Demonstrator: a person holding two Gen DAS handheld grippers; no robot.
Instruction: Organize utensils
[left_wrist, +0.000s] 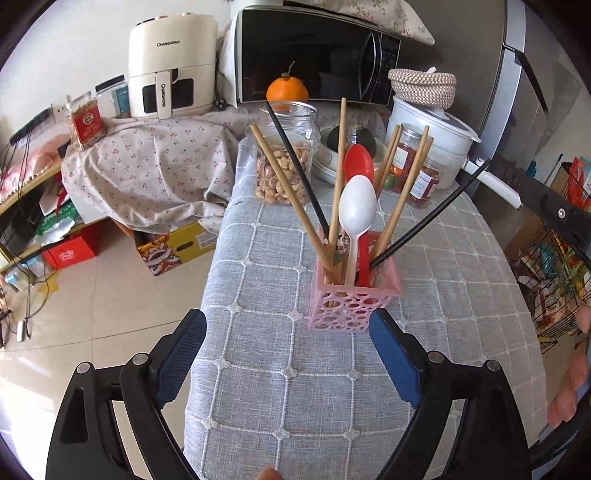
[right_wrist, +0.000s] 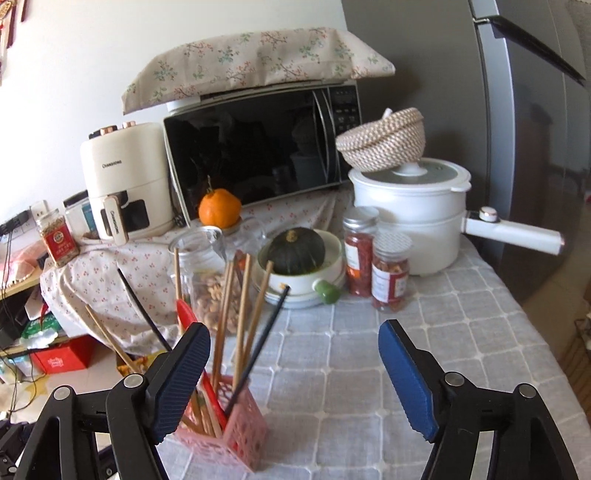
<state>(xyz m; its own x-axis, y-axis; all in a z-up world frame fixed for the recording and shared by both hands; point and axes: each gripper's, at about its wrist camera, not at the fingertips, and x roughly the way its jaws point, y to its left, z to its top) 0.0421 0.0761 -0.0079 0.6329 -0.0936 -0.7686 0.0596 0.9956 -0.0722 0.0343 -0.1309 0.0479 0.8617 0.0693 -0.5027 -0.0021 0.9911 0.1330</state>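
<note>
A pink perforated utensil holder (left_wrist: 354, 299) stands on the grey checked tablecloth (left_wrist: 280, 369). It holds several wooden chopsticks (left_wrist: 275, 173), two black chopsticks (left_wrist: 432, 221), a white plastic spoon (left_wrist: 356, 210) and a red spoon (left_wrist: 358, 162). My left gripper (left_wrist: 288, 325) is open and empty, just short of the holder. My right gripper (right_wrist: 295, 343) is open and empty; the holder (right_wrist: 236, 439) sits low beside its left finger (right_wrist: 181, 376), with chopsticks (right_wrist: 242, 314) sticking up.
A jar of nuts (left_wrist: 284, 162), bowls with a dark squash (right_wrist: 295, 251), spice jars (right_wrist: 389, 269), a white pot (right_wrist: 410, 218), a microwave (right_wrist: 258, 151) and an orange (right_wrist: 218, 207) stand behind. The table edge drops to floor at left (left_wrist: 110, 295). A wire rack (left_wrist: 554, 266) stands at right.
</note>
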